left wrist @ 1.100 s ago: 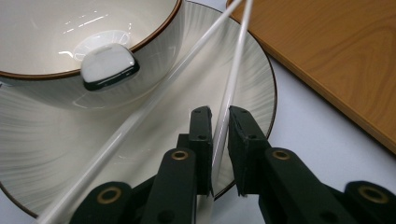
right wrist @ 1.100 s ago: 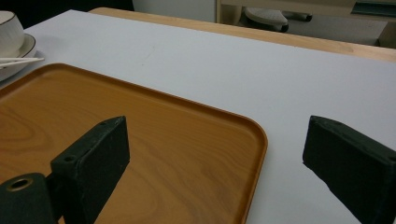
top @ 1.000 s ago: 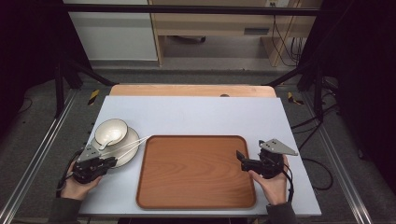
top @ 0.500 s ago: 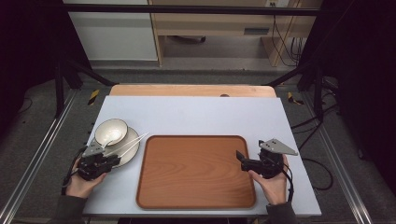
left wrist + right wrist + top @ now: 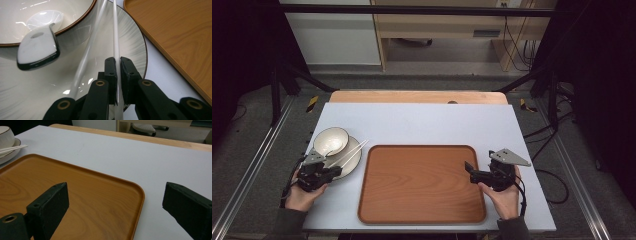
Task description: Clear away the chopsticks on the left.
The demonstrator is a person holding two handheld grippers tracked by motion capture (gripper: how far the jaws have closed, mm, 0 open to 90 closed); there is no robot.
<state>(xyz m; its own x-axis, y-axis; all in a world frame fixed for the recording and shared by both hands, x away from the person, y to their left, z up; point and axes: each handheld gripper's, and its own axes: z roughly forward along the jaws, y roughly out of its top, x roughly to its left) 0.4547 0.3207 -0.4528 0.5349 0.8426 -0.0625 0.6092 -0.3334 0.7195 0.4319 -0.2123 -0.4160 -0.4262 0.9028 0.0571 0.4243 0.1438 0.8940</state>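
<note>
Chopsticks (image 5: pixel 115 37) lie across the plate (image 5: pixel 353 161) left of the tray (image 5: pixel 422 185), one now pinched after the left gripper (image 5: pixel 314 174) closed in, seemingly ready to lift; right gripper (image 5: pixel 120 205) waits wide over the tray's right edge.

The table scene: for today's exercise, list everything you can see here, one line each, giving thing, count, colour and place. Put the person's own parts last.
Table: one, pale grey-white top with a wooden strip along the far edge, centre of the high view.
Tray: one, brown wood grain, bare, on the table's near middle.
Plate: one, whitish with a dark rim, left of the tray.
Bowl: one, white with a brown rim, on the plate.
Spoon: one, white, lying in the bowl.
Chopsticks: two, white, lying across the plate.
Left gripper: one, black, at the plate's near edge, closed on one chopstick.
Right gripper: one, black, over the tray's right edge, jaws wide apart.
Hands: two, left hand, right hand, each holding a gripper.
</note>
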